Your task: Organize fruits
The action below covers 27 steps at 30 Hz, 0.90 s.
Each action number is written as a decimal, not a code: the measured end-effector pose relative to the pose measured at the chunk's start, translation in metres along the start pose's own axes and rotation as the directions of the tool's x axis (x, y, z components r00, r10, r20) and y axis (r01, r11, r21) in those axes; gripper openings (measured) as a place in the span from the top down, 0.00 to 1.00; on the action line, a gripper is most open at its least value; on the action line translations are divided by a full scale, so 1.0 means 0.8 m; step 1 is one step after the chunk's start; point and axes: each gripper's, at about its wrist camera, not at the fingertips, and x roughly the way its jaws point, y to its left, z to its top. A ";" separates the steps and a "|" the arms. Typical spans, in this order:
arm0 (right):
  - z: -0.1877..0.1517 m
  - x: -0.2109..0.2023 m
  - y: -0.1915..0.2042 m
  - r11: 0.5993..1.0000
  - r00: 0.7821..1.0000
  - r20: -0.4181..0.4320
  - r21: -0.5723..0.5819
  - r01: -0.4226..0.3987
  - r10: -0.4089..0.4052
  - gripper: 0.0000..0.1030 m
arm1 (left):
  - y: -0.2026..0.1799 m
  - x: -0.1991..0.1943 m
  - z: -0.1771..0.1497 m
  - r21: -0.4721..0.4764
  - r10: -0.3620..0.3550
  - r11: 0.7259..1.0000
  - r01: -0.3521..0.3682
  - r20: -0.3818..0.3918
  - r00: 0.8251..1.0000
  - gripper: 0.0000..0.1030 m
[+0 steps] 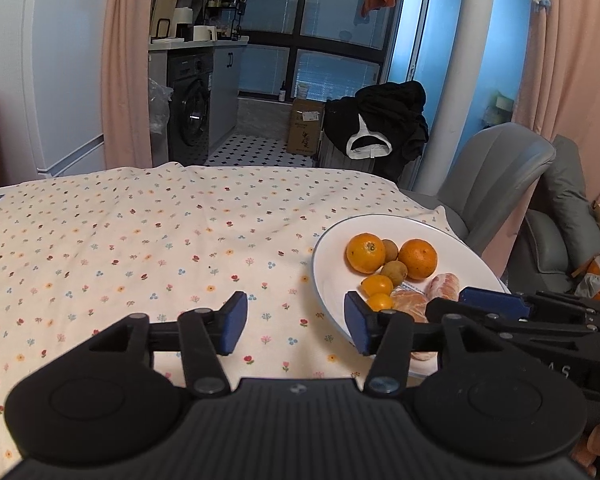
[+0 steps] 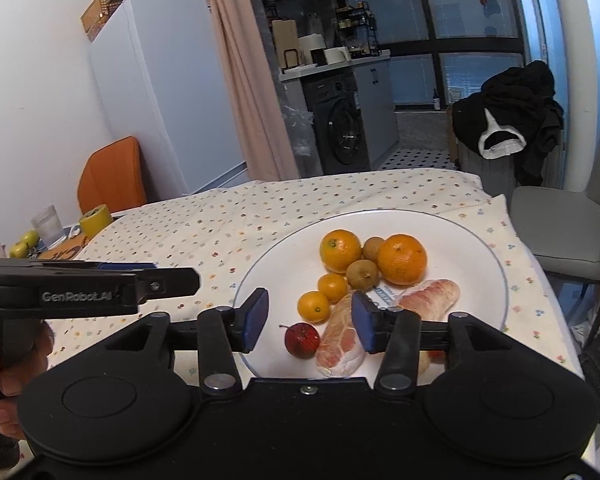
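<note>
A white plate (image 2: 472, 240) on the flowered tablecloth holds two large oranges (image 2: 340, 250), two brown kiwis (image 2: 363, 275), two small oranges (image 2: 313, 306), a small dark red fruit (image 2: 302, 340) and two peeled pomelo segments (image 2: 340, 344). My right gripper (image 2: 310, 322) hovers open over the plate's near edge, the red fruit and one segment showing between its fingers. My left gripper (image 1: 296, 324) is open above the cloth, left of the plate (image 1: 328, 280), with nothing between its fingers. In the left wrist view the right gripper's body (image 1: 532, 312) covers the plate's near part.
The floral tablecloth (image 1: 140, 248) stretches left of the plate. At the table's far left stand a glass (image 2: 48, 226), a yellow tape roll (image 2: 96, 220) and green fruits (image 2: 24, 242). A grey chair (image 2: 572, 232) stands right; an orange chair (image 2: 114, 176) behind left.
</note>
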 end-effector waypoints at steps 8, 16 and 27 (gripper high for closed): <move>-0.004 -0.012 -0.005 0.999 1.000 -0.002 0.034 0.014 -0.014 0.48 | 0.006 -0.013 -0.009 -0.015 0.008 1.000 -0.009 -0.006 1.000 0.43; -0.008 -0.024 0.008 0.999 1.000 0.006 0.032 0.015 -0.015 0.24 | 0.017 -0.037 -0.017 -0.033 0.028 0.999 -0.028 0.007 1.000 0.27; -0.014 -0.036 0.027 0.999 1.000 0.002 0.036 0.012 -0.012 0.00 | 0.040 -0.071 -0.030 -0.072 0.099 0.993 -0.098 0.011 0.995 0.07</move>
